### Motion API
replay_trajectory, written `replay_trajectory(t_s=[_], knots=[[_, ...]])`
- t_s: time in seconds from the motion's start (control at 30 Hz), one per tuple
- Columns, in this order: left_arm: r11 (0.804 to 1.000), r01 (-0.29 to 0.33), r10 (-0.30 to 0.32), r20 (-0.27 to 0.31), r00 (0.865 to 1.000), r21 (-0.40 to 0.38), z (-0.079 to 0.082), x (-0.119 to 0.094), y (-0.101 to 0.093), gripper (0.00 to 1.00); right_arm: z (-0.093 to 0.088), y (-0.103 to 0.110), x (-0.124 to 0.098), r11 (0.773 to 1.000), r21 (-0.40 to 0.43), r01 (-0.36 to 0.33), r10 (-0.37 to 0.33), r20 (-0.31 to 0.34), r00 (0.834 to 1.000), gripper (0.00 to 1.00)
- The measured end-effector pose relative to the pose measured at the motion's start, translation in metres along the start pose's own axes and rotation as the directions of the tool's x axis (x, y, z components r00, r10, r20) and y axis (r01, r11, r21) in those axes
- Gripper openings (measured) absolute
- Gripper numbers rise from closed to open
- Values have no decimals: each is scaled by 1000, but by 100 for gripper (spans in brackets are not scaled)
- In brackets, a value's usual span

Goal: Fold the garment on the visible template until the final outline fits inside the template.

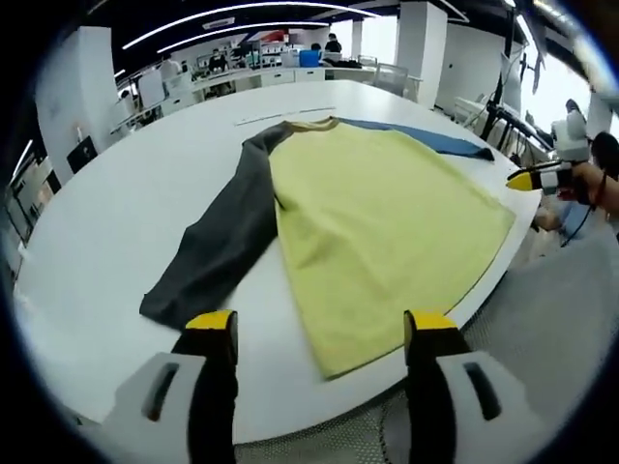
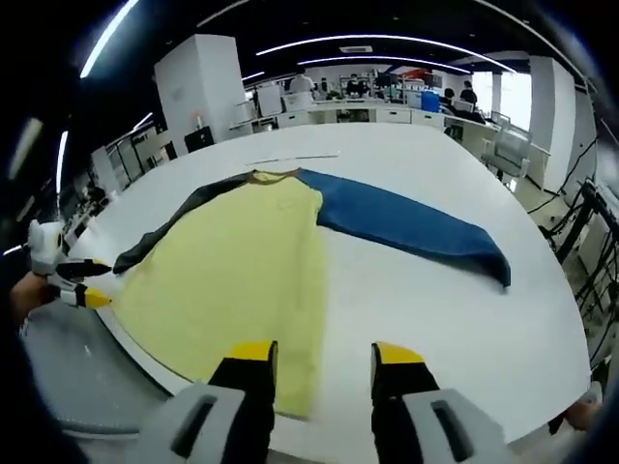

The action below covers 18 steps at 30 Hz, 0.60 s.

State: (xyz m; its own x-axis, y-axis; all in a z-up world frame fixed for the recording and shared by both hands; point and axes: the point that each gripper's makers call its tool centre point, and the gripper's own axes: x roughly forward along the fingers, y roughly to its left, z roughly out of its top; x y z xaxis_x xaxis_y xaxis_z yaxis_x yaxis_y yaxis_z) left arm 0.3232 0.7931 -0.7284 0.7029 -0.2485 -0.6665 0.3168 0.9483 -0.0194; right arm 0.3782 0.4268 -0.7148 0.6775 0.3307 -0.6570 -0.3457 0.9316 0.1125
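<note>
Left tool: seen from behind in the left gripper view, its two yellow-tipped jaws held wide apart with nothing between them; it is held above the bench edge, just short of the garment's hem. It is also seen small at the left edge of the right gripper view, gripped by a hand.

Right tool: jaws set well apart and nothing gripped; it is held over the near hem corner of the garment, the left jaw above yellow cloth, the right jaw above bare bench. In the left gripper view it is seen at the far right, beside the bench rim, held by a hand.

Garment: a long-sleeved shirt with a pale yellow body, laid flat and unfolded on the bench, hem towards the tools and collar away from them.

Grey sleeve: stretched out from the shoulder, lying flat on the left side of the body in the left gripper view.

Blue sleeve: spread out flat on the opposite side, angled away from the body.

Bench: white, with a curved near edge; the garment's hem lies close to that edge.

Background: an open office with desks and ceiling strip lights.
</note>
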Motion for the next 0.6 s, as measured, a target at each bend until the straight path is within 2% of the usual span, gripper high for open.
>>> replay_trajectory(t_s=[0.1,0.17,0.27,0.37,0.5,0.6], knots=[[1000,0,1,38,999,-6,8,-2,1,80,13,-2,0,1000,6,-17,17,19,1000,43],[1000,-23,22,61,998,14,14,-4,4,85,20,-3,0,1000,-12,-23,24,32,999,45],[1000,-24,22,91,996,20,20,-6,5,92,30,-6,5,998,-41,-39,40,32,999,49],[1000,-25,23,132,991,10,30,-8,7,98,40,-9,9,998,-30,-55,56,48,997,50],[999,-45,40,188,981,20,45,-15,10,99,57,-11,18,995,-43,-85,87,56,995,50],[999,-44,37,203,979,27,52,-18,9,99,70,-12,24,993,-57,-103,107,65,992,50]])
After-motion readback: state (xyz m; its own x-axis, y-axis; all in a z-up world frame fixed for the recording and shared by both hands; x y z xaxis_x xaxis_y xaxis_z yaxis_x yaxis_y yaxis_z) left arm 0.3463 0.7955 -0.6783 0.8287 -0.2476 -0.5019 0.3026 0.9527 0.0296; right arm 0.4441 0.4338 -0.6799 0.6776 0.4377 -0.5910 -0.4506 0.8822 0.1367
